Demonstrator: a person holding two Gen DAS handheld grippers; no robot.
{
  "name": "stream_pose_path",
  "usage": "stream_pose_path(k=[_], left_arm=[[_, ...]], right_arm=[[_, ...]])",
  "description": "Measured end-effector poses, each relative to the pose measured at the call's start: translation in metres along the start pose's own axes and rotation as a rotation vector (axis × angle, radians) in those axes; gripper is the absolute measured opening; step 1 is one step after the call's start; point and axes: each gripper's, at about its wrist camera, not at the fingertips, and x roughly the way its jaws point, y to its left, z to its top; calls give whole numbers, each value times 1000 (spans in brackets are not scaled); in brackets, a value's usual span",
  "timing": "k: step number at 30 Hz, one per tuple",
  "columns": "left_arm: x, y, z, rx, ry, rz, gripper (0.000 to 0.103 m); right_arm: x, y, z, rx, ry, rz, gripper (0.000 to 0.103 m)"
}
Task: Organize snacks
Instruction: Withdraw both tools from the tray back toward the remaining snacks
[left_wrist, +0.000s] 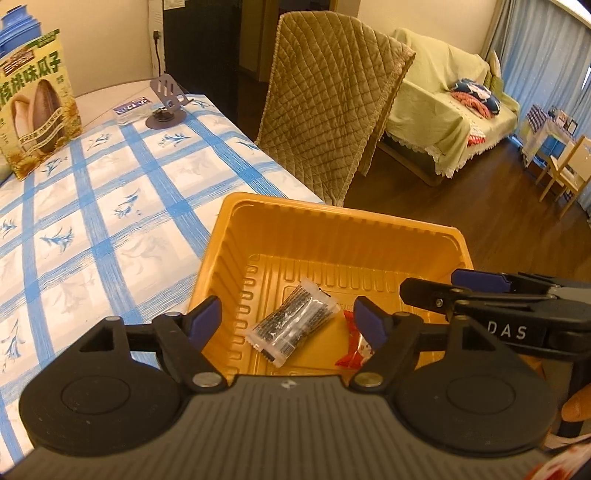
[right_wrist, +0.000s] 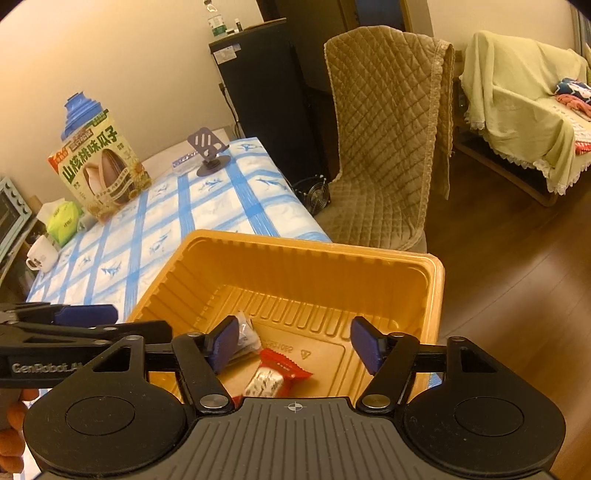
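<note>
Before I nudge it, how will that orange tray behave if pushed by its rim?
The orange tray looks like thin ribbed plastic, so it will likely flex. Holding only a clear packet and a red packet, it seems light and may slide on the tablecloth, which it overhangs.

You are looking at a table under a white cloth with a blue check and blue flower prints. An orange ribbed plastic tray sits at its near corner, by the edge. Well apart, toward the wall, stand a tall green-and-yellow sunflower seed bag, a grey metal phone stand on a round base and, just beside it, a small clear flat pack with a purple label. At the left edge are a white mug and a yellow-green soft pack.
</note>
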Motion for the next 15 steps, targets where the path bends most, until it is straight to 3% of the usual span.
stream_pose_path(k=[4,15], left_arm=[[-16,3,-5,-9,-22,8,84],[-79,12,-22,-24,-106,-12,87]], right_arm=[[-11,5,-1,3,-17,9,80],[-55,22,-11,18,-63,5,83]])
